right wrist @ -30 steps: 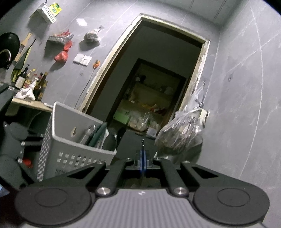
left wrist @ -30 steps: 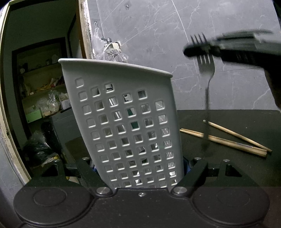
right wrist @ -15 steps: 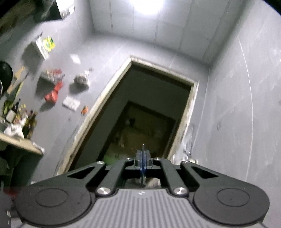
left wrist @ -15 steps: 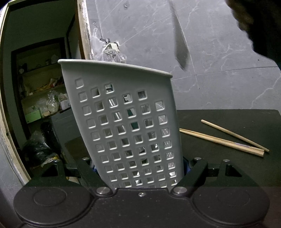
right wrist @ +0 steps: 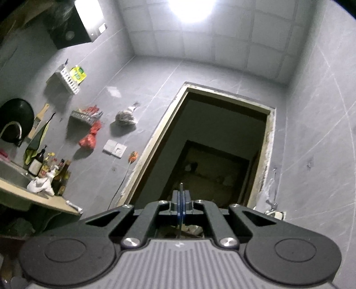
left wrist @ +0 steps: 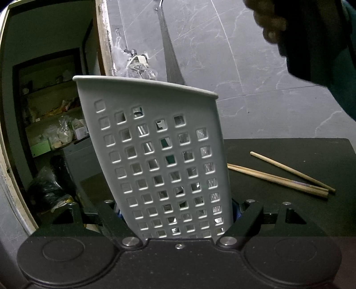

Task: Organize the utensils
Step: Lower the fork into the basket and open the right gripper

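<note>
A grey perforated utensil basket fills the left wrist view, tilted, with my left gripper shut on its lower part. Utensils show dimly through its holes. A metal fork handle hangs from above, and its lower end drops behind the basket's rim. In the right wrist view my right gripper is shut on the fork, which shows edge-on between the pads. That gripper points up toward the doorway and ceiling. A hand holding it shows at the upper right of the left wrist view.
Three wooden chopsticks lie on the black table to the right of the basket. A grey tiled wall stands behind it. An open doorway with shelves is at the left. A counter with bottles shows in the right wrist view.
The right gripper has risen and tipped upward; its view swung from the basket to the ceiling. The fork moved up and left, from beside the basket to over its rim. The left gripper stayed still.
</note>
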`<action>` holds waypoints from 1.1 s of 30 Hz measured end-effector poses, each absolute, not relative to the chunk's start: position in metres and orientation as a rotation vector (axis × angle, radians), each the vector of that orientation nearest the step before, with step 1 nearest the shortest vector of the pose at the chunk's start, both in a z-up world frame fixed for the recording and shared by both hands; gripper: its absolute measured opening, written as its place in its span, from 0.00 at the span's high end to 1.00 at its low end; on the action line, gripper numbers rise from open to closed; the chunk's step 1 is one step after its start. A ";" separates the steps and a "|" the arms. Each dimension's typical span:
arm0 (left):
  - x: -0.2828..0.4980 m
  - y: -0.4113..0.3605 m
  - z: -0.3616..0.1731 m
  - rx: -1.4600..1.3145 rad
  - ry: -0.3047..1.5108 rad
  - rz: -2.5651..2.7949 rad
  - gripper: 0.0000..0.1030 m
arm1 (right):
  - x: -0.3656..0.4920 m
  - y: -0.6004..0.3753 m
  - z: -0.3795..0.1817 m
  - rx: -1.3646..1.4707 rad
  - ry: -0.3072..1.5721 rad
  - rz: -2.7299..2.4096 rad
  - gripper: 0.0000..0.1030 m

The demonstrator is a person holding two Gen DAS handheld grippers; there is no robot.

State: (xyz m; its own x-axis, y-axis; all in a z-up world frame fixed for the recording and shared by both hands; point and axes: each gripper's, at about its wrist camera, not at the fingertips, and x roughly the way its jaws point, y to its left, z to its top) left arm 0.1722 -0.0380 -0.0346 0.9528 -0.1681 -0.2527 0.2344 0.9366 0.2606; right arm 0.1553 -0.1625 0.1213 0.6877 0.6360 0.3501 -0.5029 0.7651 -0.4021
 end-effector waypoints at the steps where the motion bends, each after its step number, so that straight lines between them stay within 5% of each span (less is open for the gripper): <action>1: 0.172 -0.038 -0.035 0.292 0.230 -0.208 0.21 | 0.155 -0.160 0.118 -0.295 -0.492 0.648 0.98; 33: 0.174 -0.038 -0.034 0.295 0.231 -0.209 0.21 | 0.179 -0.134 0.043 -0.389 -0.202 0.723 0.97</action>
